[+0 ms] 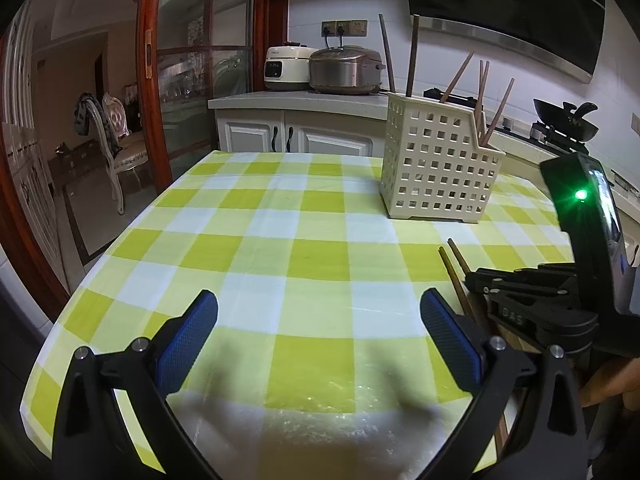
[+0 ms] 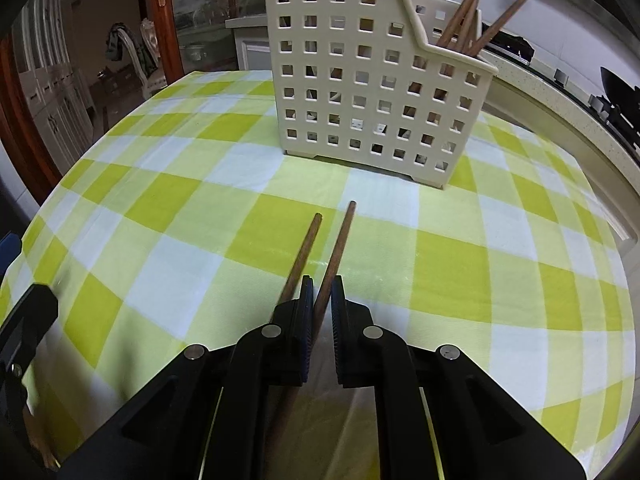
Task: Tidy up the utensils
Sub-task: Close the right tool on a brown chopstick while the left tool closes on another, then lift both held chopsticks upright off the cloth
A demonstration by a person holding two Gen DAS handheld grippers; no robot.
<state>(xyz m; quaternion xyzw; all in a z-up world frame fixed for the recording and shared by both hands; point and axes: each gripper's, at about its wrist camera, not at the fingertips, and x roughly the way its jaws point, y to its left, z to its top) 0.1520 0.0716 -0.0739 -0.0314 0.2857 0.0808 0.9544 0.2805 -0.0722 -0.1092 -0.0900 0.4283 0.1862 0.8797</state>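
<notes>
- Right tool [image 2: 322, 294] is clamped on one of two brown wooden chopsticks [image 2: 334, 256] at lower centre; the other runs just left of its pads.
- Left tool [image 1: 319, 336] gapes wide over the checked bench [image 1: 256, 248].
- Cream perforated holder [image 2: 360, 80], upper centre, contains more chopsticks.

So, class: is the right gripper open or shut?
Shut. The right gripper has its jaws nearly together on one chopstick; a second chopstick lies just outside them.

We read "DAS" embossed on the right gripper [image 1: 472, 280]; the white cooker [image 1: 286, 68] carries a brand mark and display too small to decipher.
</notes>
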